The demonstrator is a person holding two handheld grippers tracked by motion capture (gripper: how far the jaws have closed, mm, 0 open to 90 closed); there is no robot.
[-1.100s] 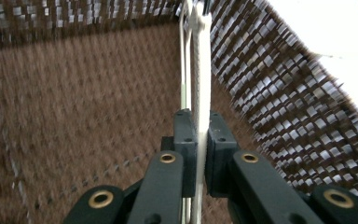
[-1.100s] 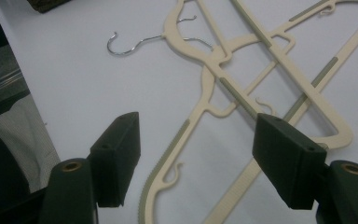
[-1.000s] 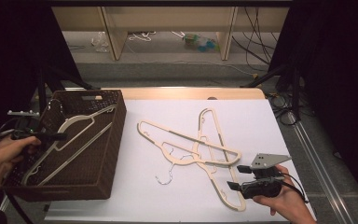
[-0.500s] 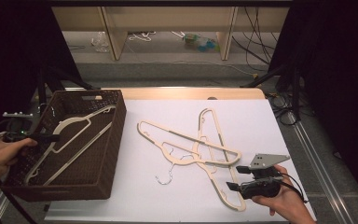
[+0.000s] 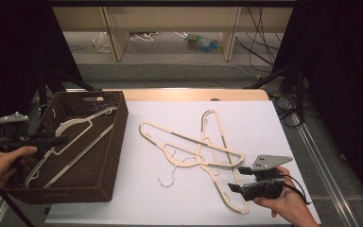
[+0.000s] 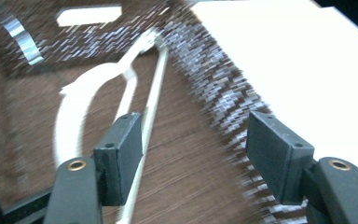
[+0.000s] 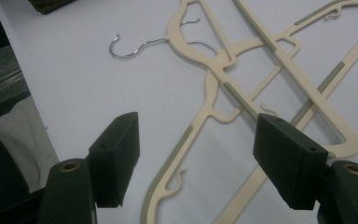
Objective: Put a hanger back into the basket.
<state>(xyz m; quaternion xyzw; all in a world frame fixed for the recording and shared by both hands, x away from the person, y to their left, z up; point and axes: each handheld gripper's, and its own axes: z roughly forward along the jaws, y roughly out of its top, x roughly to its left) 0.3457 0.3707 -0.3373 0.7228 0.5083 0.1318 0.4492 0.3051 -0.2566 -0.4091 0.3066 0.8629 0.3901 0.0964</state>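
A: Where is the left gripper (image 5: pixel 52 140)?

B: At the near left rim of the dark woven basket (image 5: pixel 116 156), held in the person's left hand (image 5: pixel 0 163). In the left gripper view its jaws stand wide apart with nothing between them. That view is blurred, but a cream hanger (image 6: pixel 81 116) lies on the basket floor just beyond the left jaw, and its straight bar runs past that jaw's inner edge. The basket's wall passes between the jaws toward the right one, with the white bench (image 6: pixel 307 70) beyond it.

A: And the right gripper (image 5: pixel 236 182)?

B: Low over the bench's near right part, in the right hand (image 5: pixel 288 205). Its jaws are also spread open, gripping nothing. Ahead of them lie crossed cream hangers (image 7: pixel 256 70), overlapping one another. One hanger's arm runs down between the jaws, nearer the left one, and another bar passes under the right jaw. A wire hook (image 7: pixel 130 49) sticks out beyond the left jaw, well ahead of it.

A: Anything touching the jaws?

B: From these views I cannot tell; the hangers seem to lie flat beneath them.
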